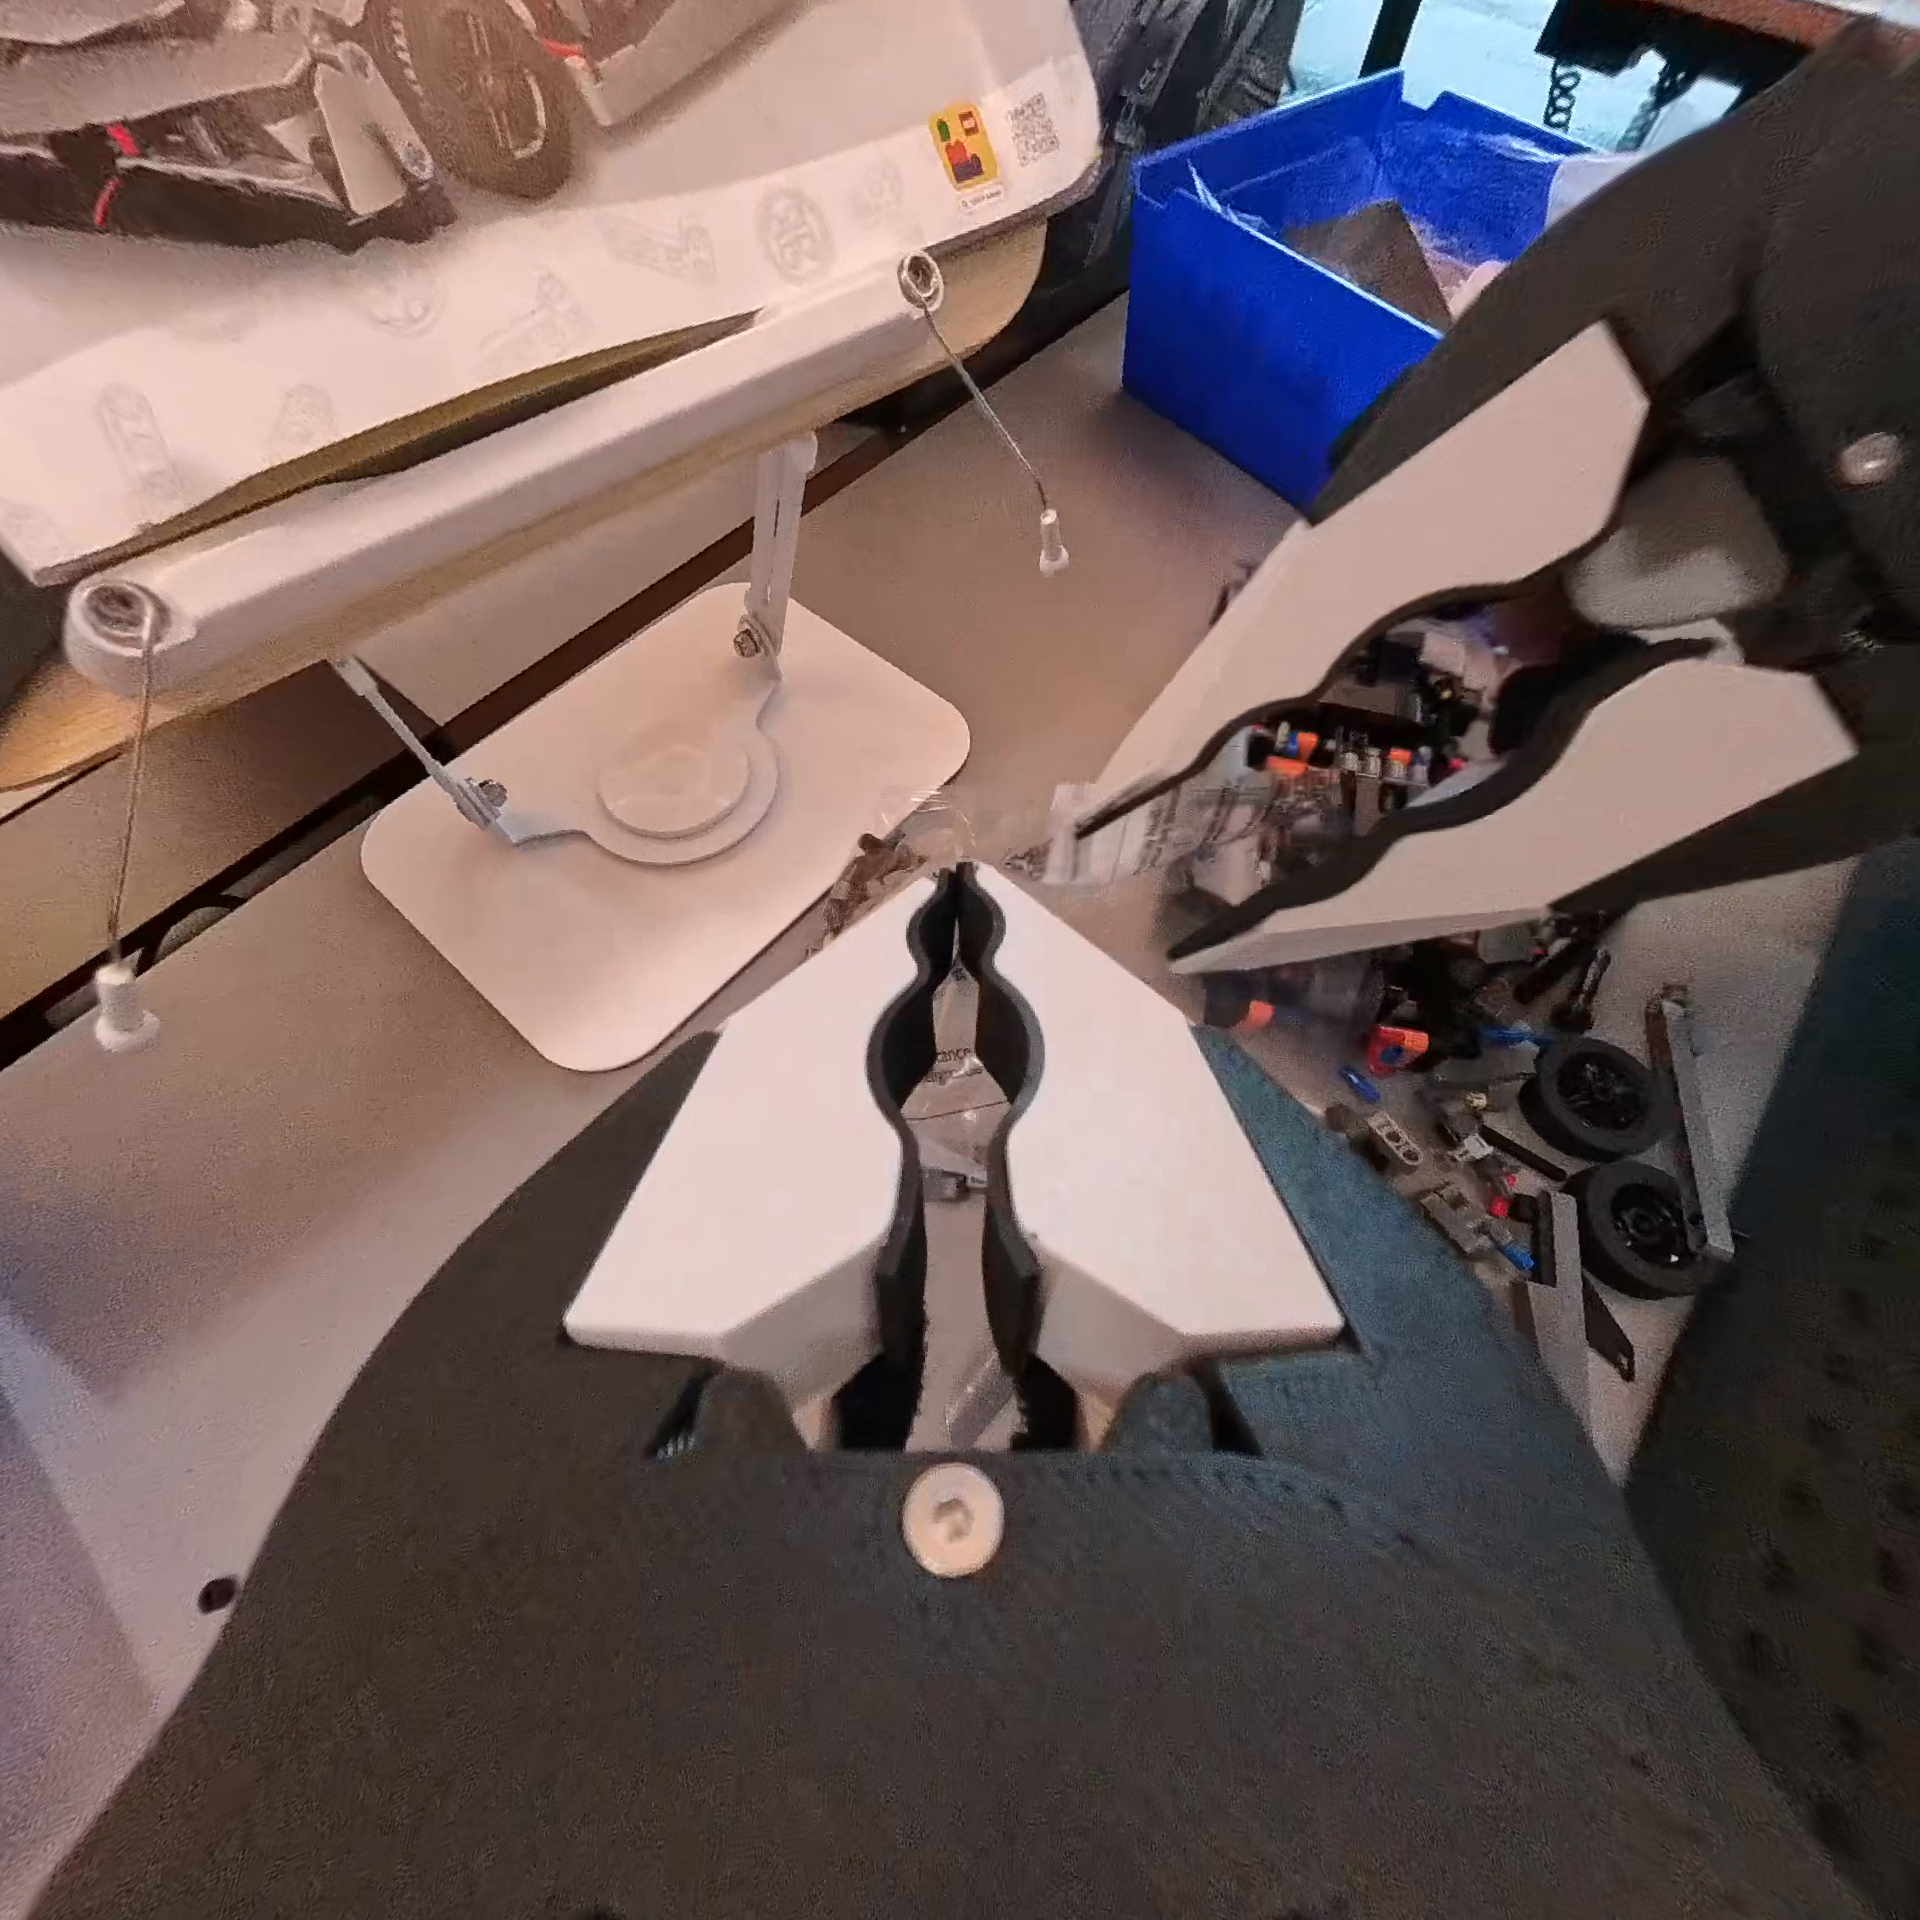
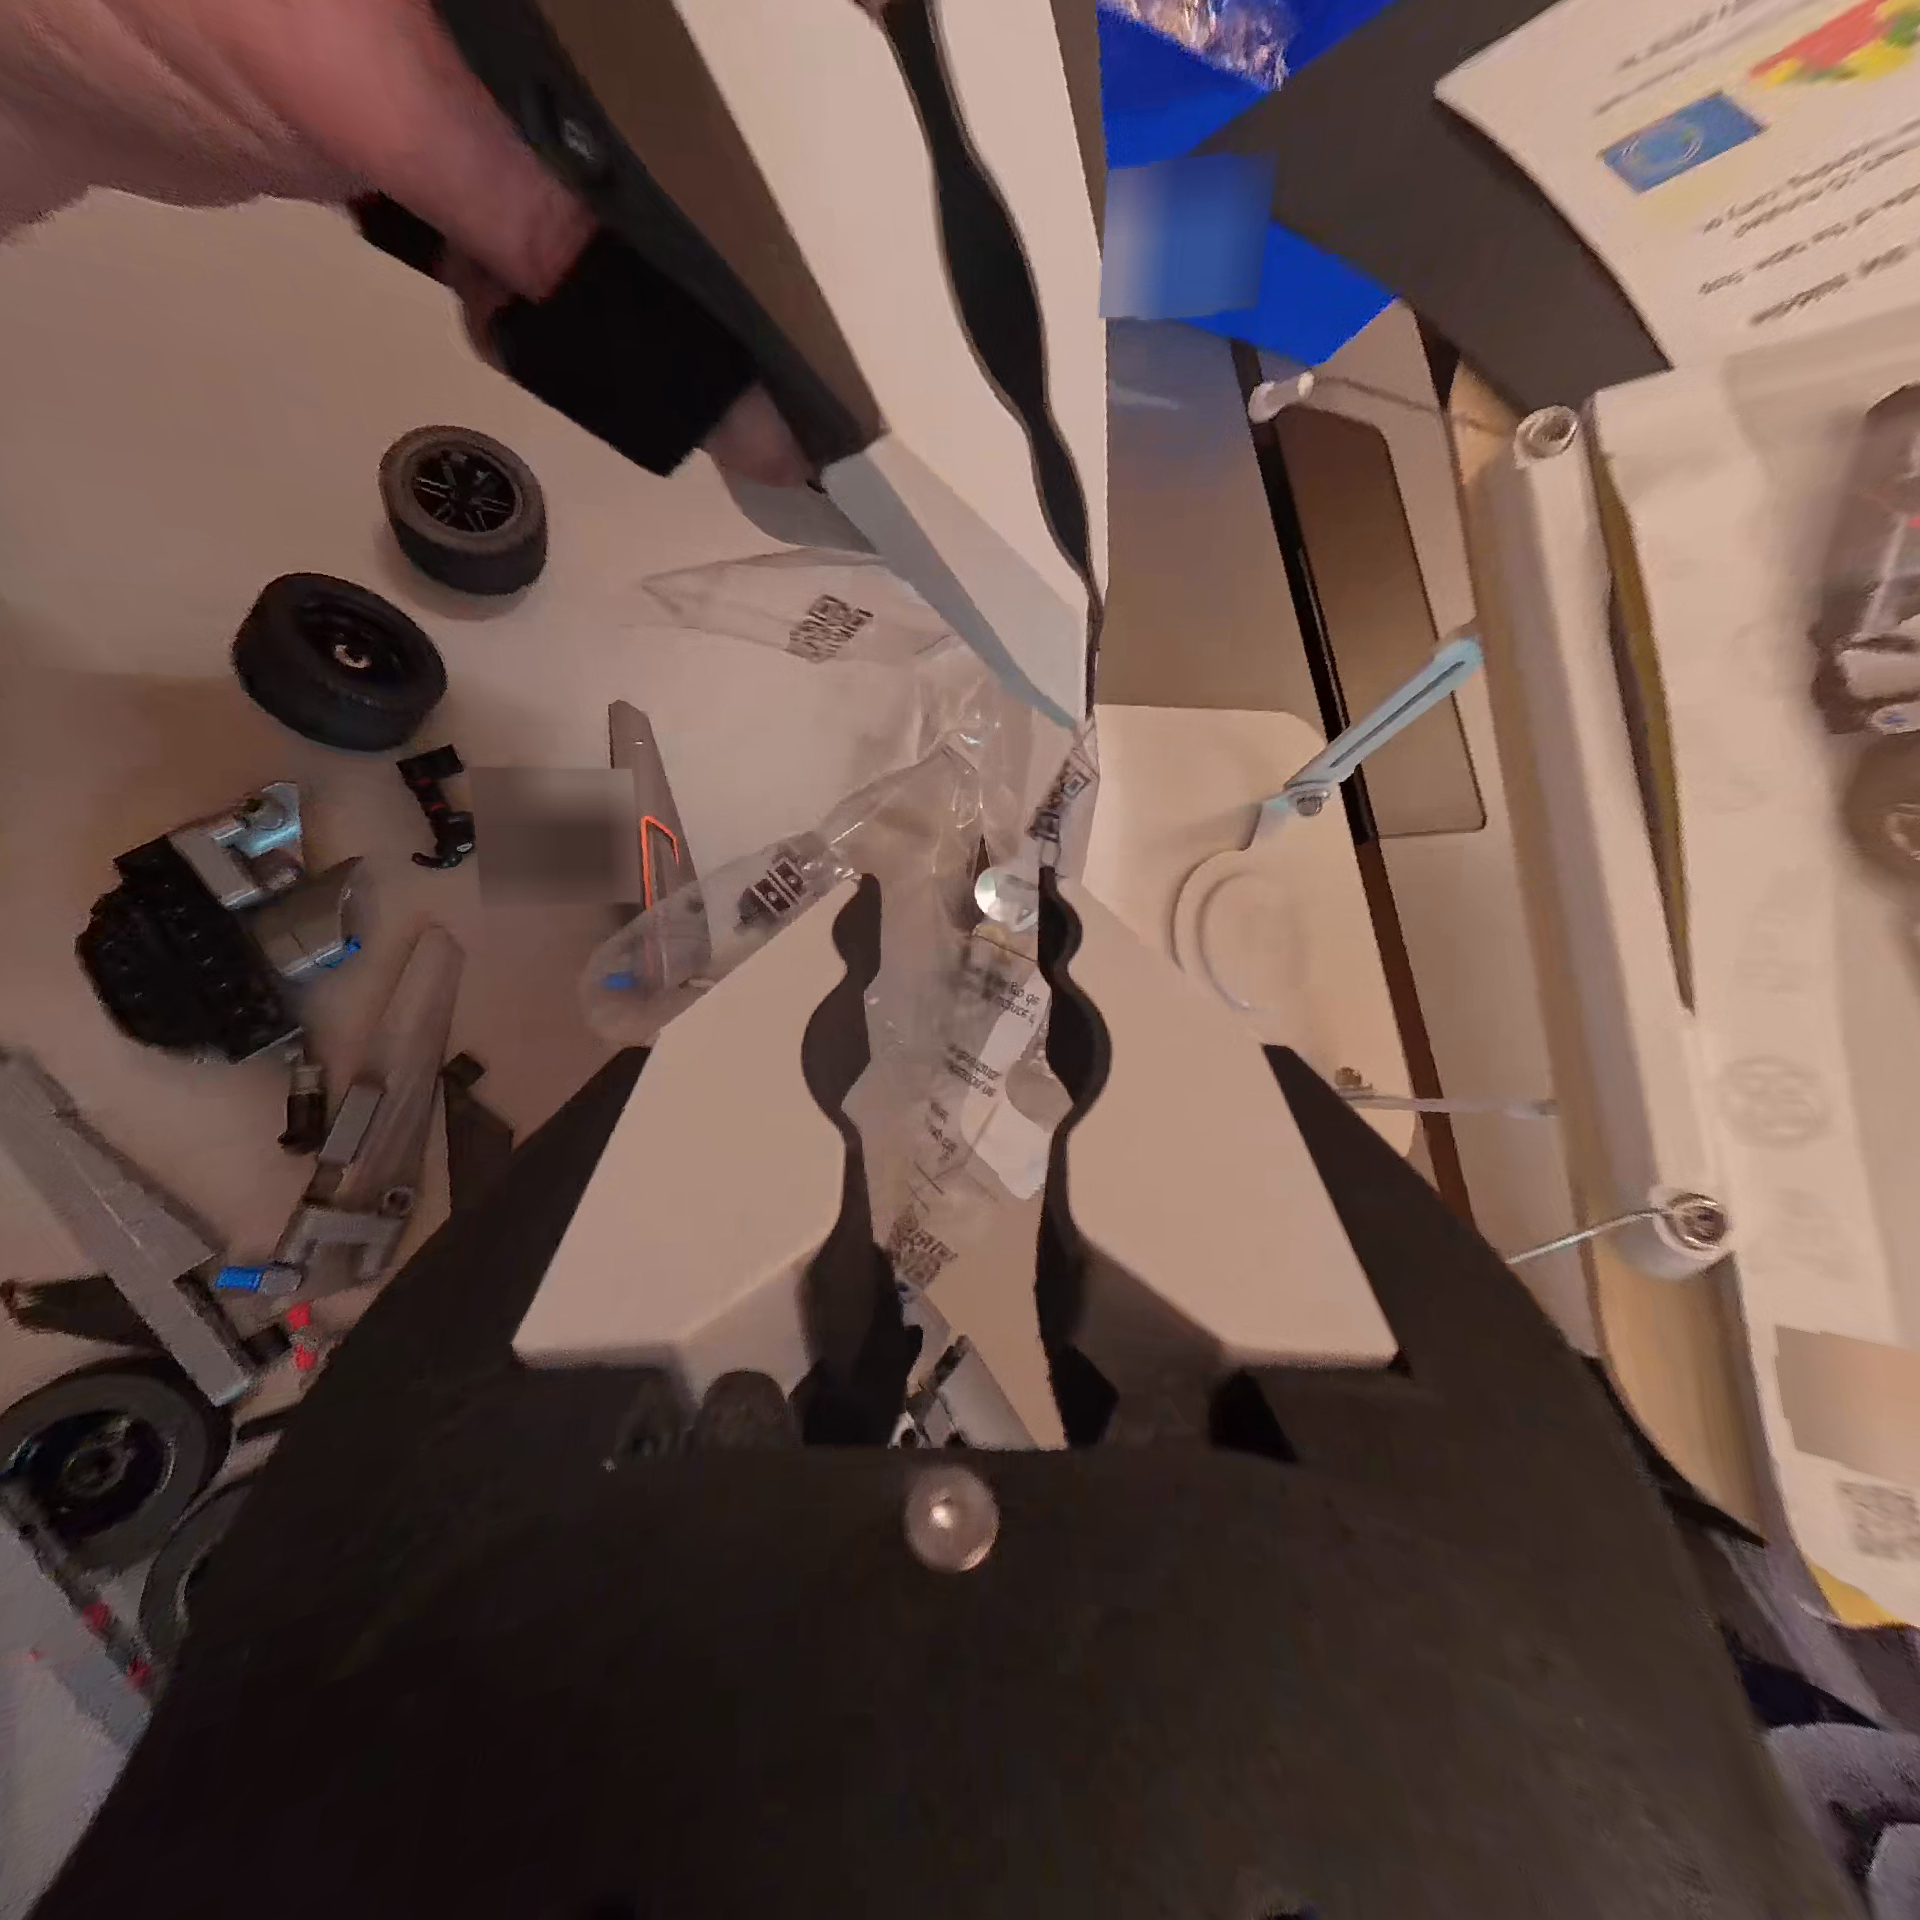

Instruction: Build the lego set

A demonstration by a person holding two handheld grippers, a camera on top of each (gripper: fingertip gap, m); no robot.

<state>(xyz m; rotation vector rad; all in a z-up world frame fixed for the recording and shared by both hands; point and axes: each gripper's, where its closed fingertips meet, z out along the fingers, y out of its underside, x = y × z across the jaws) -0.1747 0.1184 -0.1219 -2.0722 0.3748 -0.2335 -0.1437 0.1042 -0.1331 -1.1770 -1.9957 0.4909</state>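
Observation:
A clear plastic bag [image 1: 948, 1055] with small dark lego parts runs between my left gripper's fingers. My left gripper [image 1: 956, 883] is shut on it, above the table. In the right wrist view the left gripper [image 2: 1086, 712] comes in from the top, its tips pinching the bag's upper edge [image 2: 1060, 748]. The bag [image 2: 935, 790] hangs down between my right gripper's [image 2: 956, 883] fingers, which stand apart and do not clamp it. Black pieces [image 2: 774, 883] show inside the bag. The right gripper also shows open in the left wrist view [image 1: 1127, 891].
A white stand [image 1: 665, 790] holds the instruction booklet [image 1: 520, 156]. A blue bin [image 1: 1247, 312] stands behind. Loose parts, black wheels [image 2: 462, 509] [image 1: 1590, 1101], grey panels [image 2: 649, 810] and a partly built black and grey assembly [image 2: 197, 935] lie on the table. A hand [image 2: 312, 125] holds the left gripper. Both grippers' tips are close together, under 4 cm apart.

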